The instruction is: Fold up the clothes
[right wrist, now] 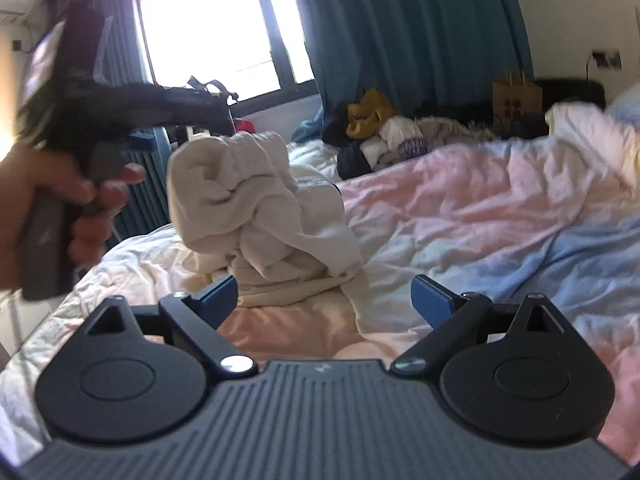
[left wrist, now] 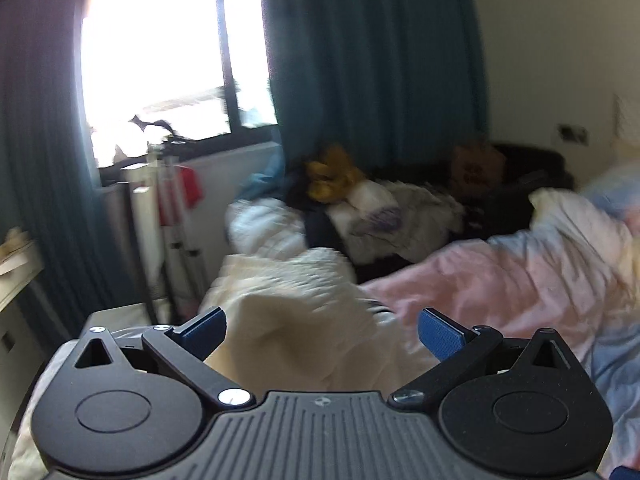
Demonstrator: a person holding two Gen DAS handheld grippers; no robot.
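Two sets of tongs stand wide open and hold nothing. Left tongs [left wrist: 322,334] hover just over a crumpled cream cotton garment [right wrist: 256,208], which lies heaped near the bed's left edge on a rumpled pink, white and blue duvet [right wrist: 460,200]. Right tongs [right wrist: 324,300] sit just short of the heap. A hand [right wrist: 60,200] grips the left tool's handle.
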